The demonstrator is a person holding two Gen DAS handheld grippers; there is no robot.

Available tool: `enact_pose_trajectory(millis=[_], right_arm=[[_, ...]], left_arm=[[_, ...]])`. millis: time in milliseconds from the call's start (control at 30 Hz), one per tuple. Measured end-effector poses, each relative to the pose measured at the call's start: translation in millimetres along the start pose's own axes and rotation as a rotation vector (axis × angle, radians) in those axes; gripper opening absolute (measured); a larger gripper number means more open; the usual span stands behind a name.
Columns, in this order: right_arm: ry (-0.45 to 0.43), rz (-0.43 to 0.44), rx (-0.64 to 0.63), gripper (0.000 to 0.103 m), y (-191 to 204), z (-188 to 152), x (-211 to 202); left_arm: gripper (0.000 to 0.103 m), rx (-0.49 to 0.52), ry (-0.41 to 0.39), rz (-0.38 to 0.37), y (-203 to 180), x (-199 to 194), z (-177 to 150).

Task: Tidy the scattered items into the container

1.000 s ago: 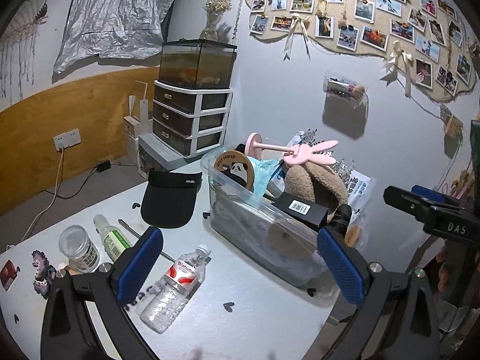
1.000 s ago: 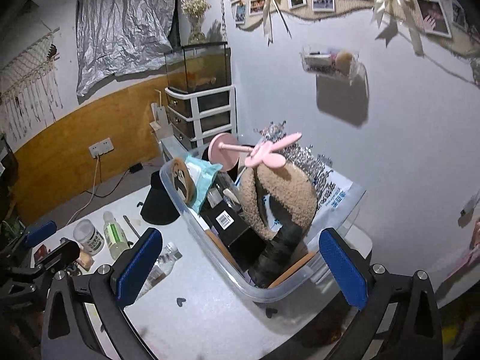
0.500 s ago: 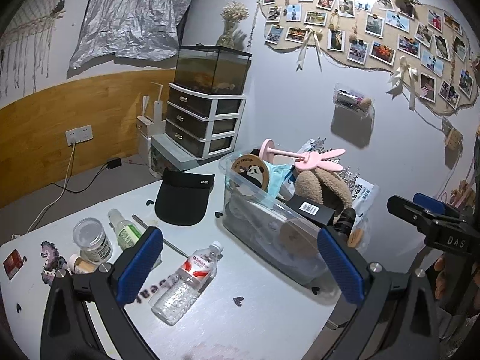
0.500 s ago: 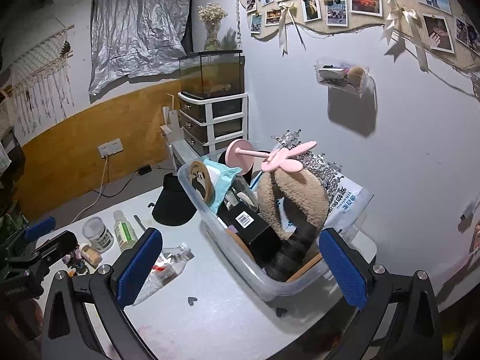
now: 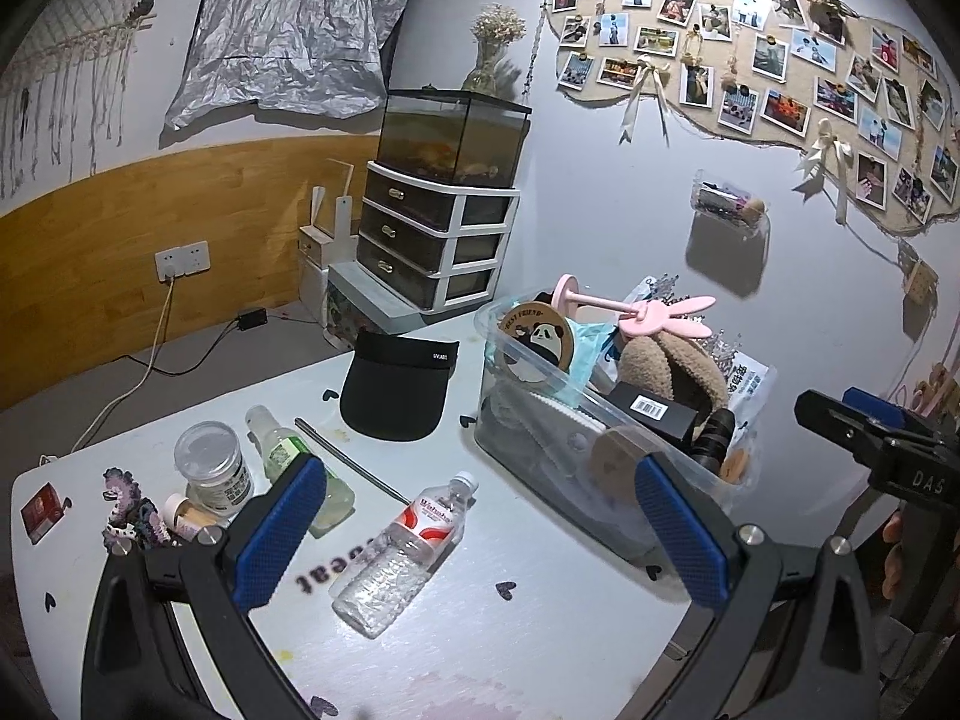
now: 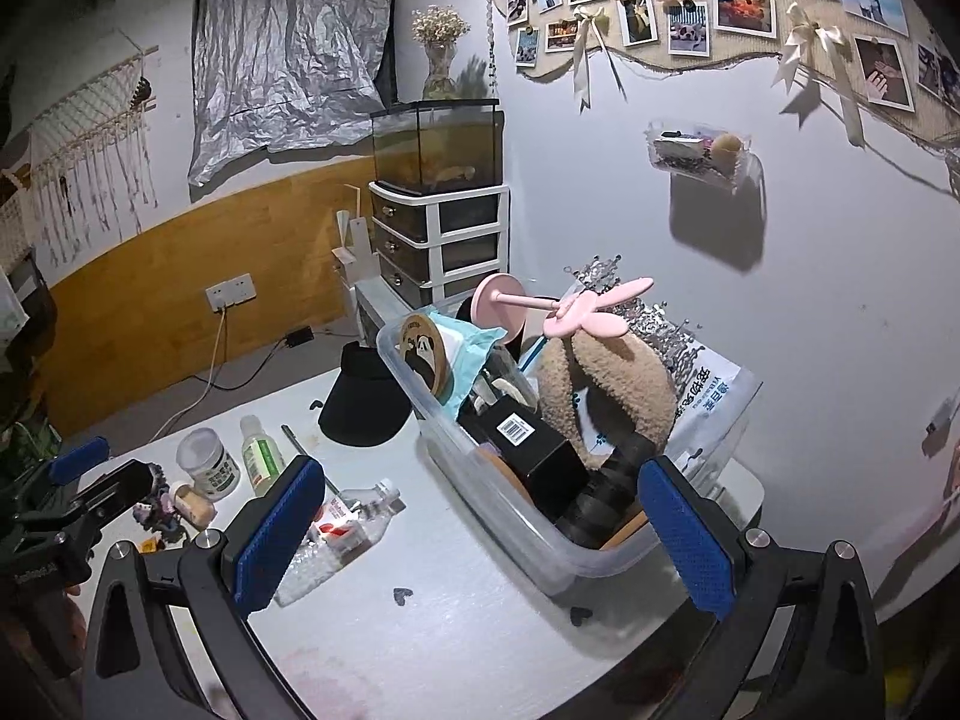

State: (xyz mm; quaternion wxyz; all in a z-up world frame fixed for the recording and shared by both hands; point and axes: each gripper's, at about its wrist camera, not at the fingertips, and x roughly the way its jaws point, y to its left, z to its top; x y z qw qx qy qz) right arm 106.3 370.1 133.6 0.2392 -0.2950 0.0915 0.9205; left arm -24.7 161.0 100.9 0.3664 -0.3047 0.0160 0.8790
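Both tongs have drawn back and risen, widening the view. Left tongs gape, holding nothing, over the water bottle; jar and spray bottle lie at ten o'clock. Right tongs spread empty by the container, piled high; additions may topple out. White bench, photo-covered wall.

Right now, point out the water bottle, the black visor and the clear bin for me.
water bottle (image 5: pixel 403 546), left wrist view, on its red and white label.
black visor (image 5: pixel 393 405), left wrist view, middle of the brim.
clear bin (image 6: pixel 480 489), right wrist view, on its near side wall.
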Motion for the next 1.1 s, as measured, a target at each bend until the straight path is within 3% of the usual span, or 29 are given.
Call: enact_pose_trajectory(millis=[1100], right_arm=[[0.001,-0.008,-0.008,0.103,6.0,-3.4,0.2]], left_arm=[[0.103,0.022,0.017,-0.007,2.3,3.9,-4.7]])
